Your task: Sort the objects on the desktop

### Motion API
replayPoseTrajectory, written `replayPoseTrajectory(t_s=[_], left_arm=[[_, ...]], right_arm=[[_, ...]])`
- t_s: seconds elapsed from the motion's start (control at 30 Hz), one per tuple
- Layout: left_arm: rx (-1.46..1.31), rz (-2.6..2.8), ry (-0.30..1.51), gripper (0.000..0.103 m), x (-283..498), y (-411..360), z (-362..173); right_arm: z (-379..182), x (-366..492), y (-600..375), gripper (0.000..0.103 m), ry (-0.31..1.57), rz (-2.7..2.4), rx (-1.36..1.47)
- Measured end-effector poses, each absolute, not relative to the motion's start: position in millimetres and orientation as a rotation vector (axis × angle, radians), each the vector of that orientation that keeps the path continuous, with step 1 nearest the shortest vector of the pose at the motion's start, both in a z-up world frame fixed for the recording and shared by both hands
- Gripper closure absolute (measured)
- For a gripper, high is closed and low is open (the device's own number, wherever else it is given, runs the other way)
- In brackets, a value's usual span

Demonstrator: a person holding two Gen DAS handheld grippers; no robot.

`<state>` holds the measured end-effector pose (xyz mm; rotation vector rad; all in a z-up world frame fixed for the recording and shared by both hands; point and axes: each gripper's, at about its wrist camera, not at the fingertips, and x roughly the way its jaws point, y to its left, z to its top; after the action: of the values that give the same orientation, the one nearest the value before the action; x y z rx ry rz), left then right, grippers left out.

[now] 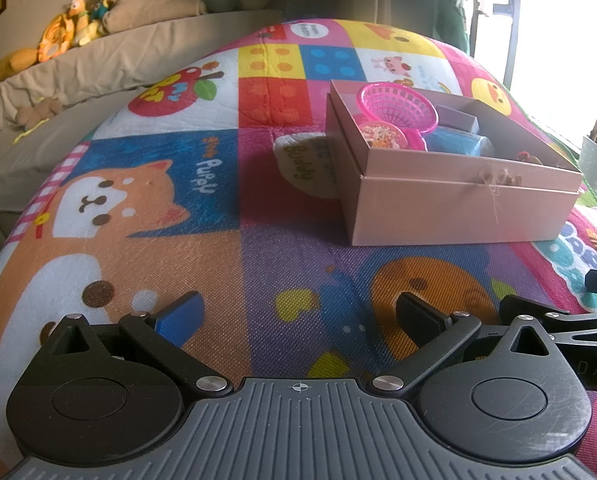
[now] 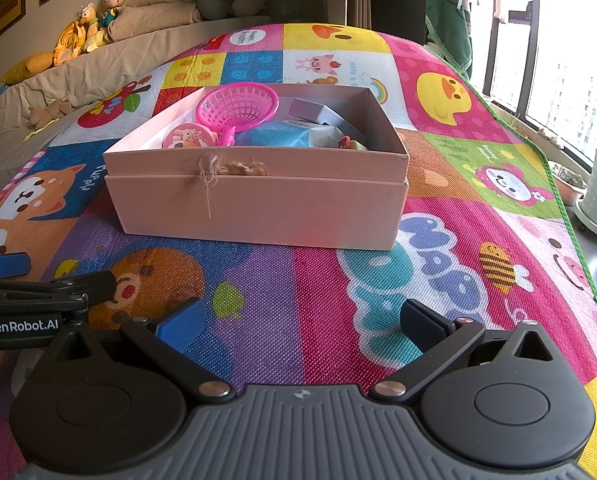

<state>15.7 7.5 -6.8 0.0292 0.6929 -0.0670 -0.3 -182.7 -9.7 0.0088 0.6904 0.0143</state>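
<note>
1. The left tongs (image 1: 298, 312) hover low over the play mat (image 1: 234, 248), jaws spread apart and gripping nothing.
2. The right tongs (image 2: 298, 320) hover over the same mat just beside them, jaws likewise apart and bare; the left tool's arm shows at the left edge of the right wrist view.
3. The pink cardboard box (image 2: 258, 208) stands on the mat ahead of both tongs, well apart from them: dead ahead of the right pair, ahead and to the right of the left pair.
4. Inside the box, a pink plastic basket (image 2: 238, 106) with a handle leans near the far left side, above a round pink case (image 2: 188, 138) with a cartoon picture.
5. A blue pouch (image 2: 274, 136) lies in the middle of the box, with a grey box (image 2: 310, 112) behind it.
6. A white item with lettering (image 1: 302, 160) lies on the mat, touching the box's left wall in the left wrist view.
7. Plush toys (image 1: 78, 20) sit on a beige sofa (image 1: 58, 80) beyond the mat's far left edge.
</note>
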Motion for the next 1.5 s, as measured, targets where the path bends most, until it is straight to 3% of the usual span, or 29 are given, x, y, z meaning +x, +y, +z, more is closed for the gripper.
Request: replayPoseTrajectory(t_s=[1.5], left_arm=[[0.026,-0.059,0.756,0.000,6.2,15.1,-1.3]], right_arm=[[-9.7,0.0,-183.1,0.000,0.690,0.014,0.011]])
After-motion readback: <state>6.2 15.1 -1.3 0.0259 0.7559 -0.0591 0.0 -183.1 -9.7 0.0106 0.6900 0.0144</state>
